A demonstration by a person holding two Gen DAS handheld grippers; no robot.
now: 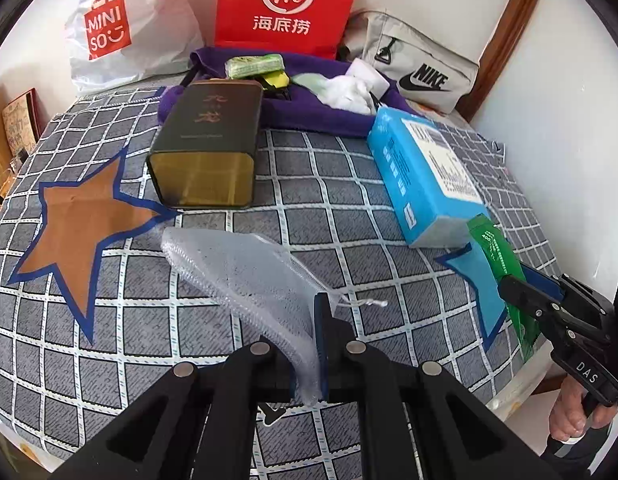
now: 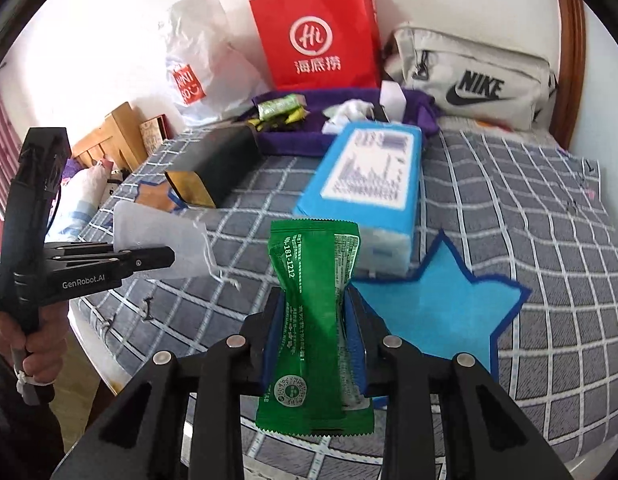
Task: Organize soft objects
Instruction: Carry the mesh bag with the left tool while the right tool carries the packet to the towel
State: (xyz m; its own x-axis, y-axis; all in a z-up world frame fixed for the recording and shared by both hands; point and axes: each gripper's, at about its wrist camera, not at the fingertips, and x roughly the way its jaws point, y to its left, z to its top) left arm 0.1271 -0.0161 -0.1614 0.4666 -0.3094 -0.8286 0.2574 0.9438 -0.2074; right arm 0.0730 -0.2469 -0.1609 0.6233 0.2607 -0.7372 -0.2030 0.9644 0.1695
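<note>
I have both soft items lifted above the checked bed point(image 1: 349, 184): my left gripper point(image 1: 323, 320) jaws clamped on a white mesh pouch point(image 1: 245, 264), my right gripper point(image 2: 315, 320) jaws pinching a green packet point(image 2: 317, 320). Next, I judge, carry each to its star patch.

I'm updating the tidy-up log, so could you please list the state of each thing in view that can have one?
left tool: shut on the mesh pouch
mesh pouch: lifted, hanging limp
right tool: shut on the green packet
green packet: held upright, pinched at its middle
dark tin: lying on its side
blue tissue pack: lying flat
red paper bag: standing upright
</note>
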